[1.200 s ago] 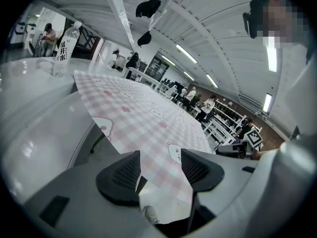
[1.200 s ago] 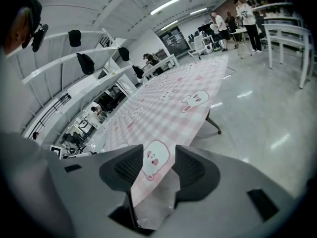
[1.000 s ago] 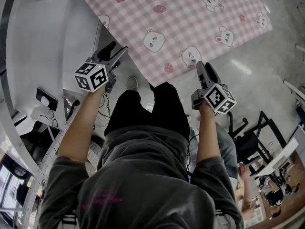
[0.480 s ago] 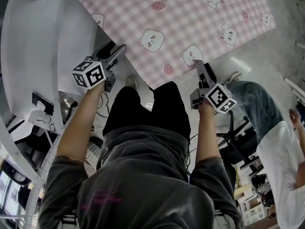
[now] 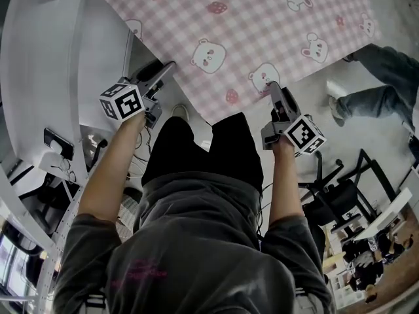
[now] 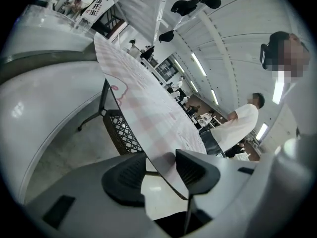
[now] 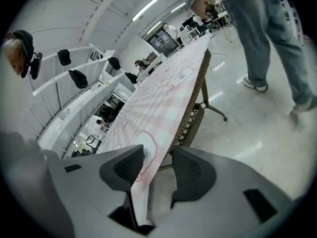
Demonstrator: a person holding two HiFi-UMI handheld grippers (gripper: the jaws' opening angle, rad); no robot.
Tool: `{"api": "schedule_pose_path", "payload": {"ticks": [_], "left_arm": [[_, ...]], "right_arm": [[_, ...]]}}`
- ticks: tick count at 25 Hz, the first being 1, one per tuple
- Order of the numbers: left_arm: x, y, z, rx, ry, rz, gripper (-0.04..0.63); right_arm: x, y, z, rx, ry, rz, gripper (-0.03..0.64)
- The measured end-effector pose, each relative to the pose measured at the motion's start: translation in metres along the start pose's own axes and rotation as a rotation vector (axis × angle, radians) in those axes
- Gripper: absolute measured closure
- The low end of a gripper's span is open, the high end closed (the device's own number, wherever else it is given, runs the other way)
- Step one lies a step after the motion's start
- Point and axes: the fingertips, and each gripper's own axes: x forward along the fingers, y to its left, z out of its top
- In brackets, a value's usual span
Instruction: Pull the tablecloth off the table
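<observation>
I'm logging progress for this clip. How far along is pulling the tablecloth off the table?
Done: the left gripper and the right gripper each grip the near edge of the tablecloth. In hand: it is held raised and stretched flat between them. Left: it still spreads above the wicker table, so it has yet to be drawn clear.

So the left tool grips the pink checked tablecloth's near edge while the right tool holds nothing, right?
Not quite: the right tool grips the tablecloth too. The right gripper view shows the cloth's edge caught between its jaws. The left tool does grip the near edge, as you said.
</observation>
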Motion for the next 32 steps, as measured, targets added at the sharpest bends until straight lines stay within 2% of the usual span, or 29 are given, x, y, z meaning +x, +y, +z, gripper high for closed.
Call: {"api": "schedule_pose_path", "payload": {"ticks": [5, 11, 23, 32], "left_arm": [[-0.005, -0.001, 0.001, -0.034, -0.014, -0.014, 0.455], [-0.014, -0.005, 0.008, -0.003, -0.023, -0.005, 0.526], [-0.018, -0.014, 0.015, 0.015, -0.033, 0.004, 0.574], [-0.029, -0.034, 0.031, 0.028, -0.065, -0.037, 0.594]], "right_arm": [[0.002, 0.016, 0.002, -0.04, 0.009, 0.022, 0.44], [-0.004, 0.022, 0.008, -0.069, -0.01, 0.013, 0.505], [-0.005, 0.028, 0.014, -0.037, -0.027, 0.04, 0.595], [-0.015, 0.047, 0.027, -0.048, -0.049, 0.055, 0.612]]}}
